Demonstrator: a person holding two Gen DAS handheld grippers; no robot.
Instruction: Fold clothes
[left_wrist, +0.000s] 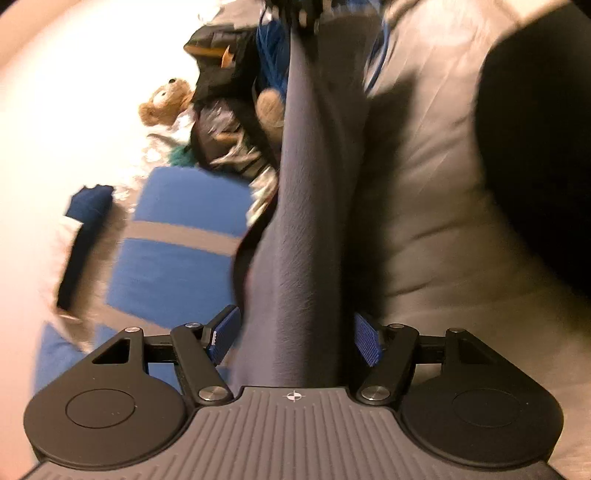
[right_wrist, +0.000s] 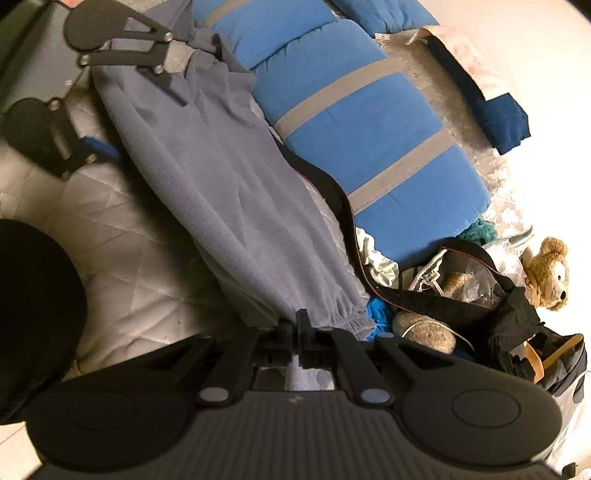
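Note:
Grey-purple fleece trousers (right_wrist: 229, 192) lie stretched in a long strip over a quilted grey cover (right_wrist: 122, 240). My right gripper (right_wrist: 299, 328) is shut on the elastic cuff at the near end, and fabric shows through behind the jaws. At the far end my left gripper (right_wrist: 144, 125) stands open around the waist part. In the left wrist view the trousers (left_wrist: 306, 221) run between its blue pads (left_wrist: 221, 332), which stand apart on either side of the cloth. The left gripper (left_wrist: 295, 338) is open. The far cuff end at the top of that view is dark and blurred.
A blue cushion with grey stripes (right_wrist: 362, 122) lies beside the trousers. Past it are a teddy bear (right_wrist: 546, 273), a black bag with clutter (right_wrist: 480, 306) and a dark blue folded cloth (right_wrist: 506, 122). A black rounded object (right_wrist: 33, 314) sits on the cover's other side.

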